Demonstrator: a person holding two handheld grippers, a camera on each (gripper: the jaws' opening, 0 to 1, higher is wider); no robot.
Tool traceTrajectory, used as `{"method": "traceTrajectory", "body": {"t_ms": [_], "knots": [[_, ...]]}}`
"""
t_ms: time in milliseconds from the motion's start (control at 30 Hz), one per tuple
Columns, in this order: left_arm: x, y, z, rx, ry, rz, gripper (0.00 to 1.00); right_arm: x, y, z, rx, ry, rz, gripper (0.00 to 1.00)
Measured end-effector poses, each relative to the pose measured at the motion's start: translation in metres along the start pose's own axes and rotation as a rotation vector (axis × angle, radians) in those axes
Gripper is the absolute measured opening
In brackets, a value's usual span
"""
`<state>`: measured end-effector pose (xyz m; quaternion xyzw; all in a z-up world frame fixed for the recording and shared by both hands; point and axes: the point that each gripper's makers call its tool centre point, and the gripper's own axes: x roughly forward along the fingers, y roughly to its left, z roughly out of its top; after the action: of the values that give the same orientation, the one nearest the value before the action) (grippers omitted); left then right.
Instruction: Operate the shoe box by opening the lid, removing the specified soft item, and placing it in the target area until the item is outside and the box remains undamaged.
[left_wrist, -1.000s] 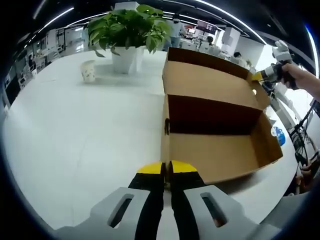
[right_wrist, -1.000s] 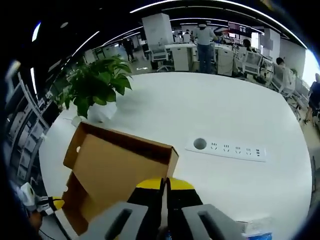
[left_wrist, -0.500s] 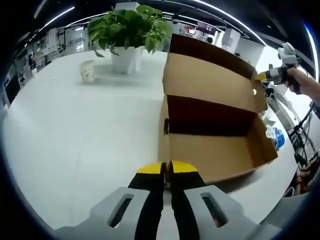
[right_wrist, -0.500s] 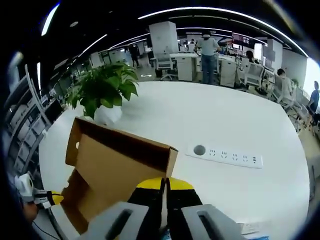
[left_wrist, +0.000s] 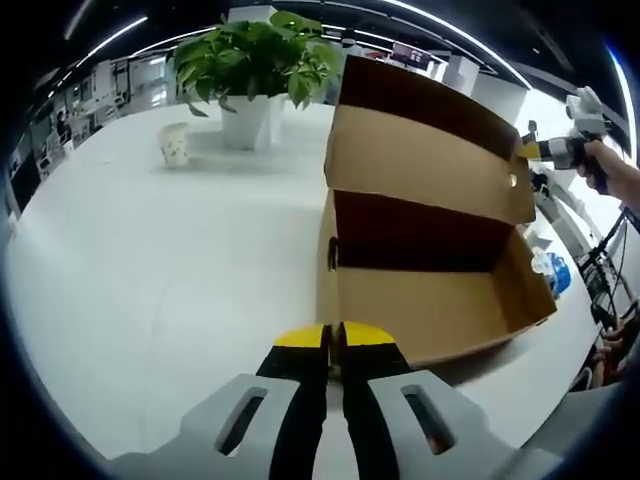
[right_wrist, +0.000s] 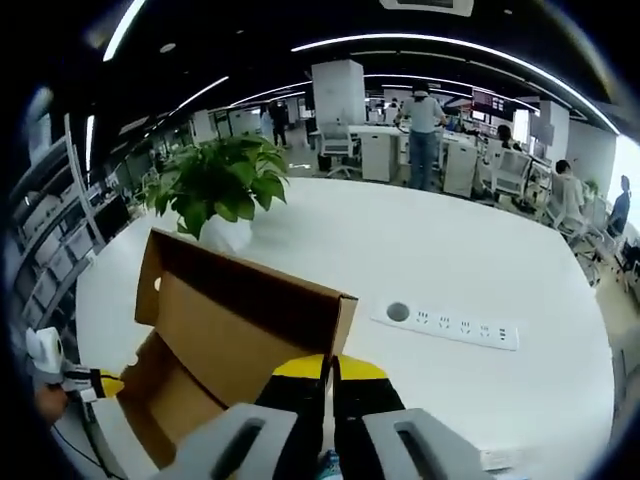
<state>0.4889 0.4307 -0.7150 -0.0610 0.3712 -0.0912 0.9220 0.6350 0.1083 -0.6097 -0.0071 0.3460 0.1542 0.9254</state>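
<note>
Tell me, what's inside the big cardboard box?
In the left gripper view the shoe box stands open, its lid raised. The far inner wall and part of the brown floor look bare. The near wall hides the near floor, so something could lie there unseen.

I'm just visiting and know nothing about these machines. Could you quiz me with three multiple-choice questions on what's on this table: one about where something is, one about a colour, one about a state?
1. Where does the paper cup stand?
A. Inside the box
B. On the table beside the potted plant
C. On the power strip

2. What colour are the tips of the left gripper?
A. Yellow
B. Red
C. Blue

3. How is the cardboard box?
A. Taped shut
B. Crushed flat
C. Open, lid raised

Answers: 1 B, the cup sits on the white tabletop next to the plant's pot. 2 A, the fingers end in yellow. 3 C, the lid stands up and the inside shows.
</note>
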Motion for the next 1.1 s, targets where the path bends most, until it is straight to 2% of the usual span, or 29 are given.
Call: {"method": "traceTrajectory", "body": {"t_ms": [367, 700, 1100], "knots": [[-0.003, -0.004, 0.0, 0.004, -0.001, -0.001, 0.02, -0.009, 0.003, -0.001, -0.028, -0.049, -0.002, 0.0], [-0.001, -0.001, 0.001, 0.013, -0.001, 0.003, 0.02, -0.019, 0.007, -0.005, -0.052, -0.1, -0.014, 0.0], [0.001, 0.002, 0.0, 0.027, 0.002, 0.002, 0.02, -0.032, 0.013, -0.01, -0.04, -0.156, 0.005, 0.0]]}}
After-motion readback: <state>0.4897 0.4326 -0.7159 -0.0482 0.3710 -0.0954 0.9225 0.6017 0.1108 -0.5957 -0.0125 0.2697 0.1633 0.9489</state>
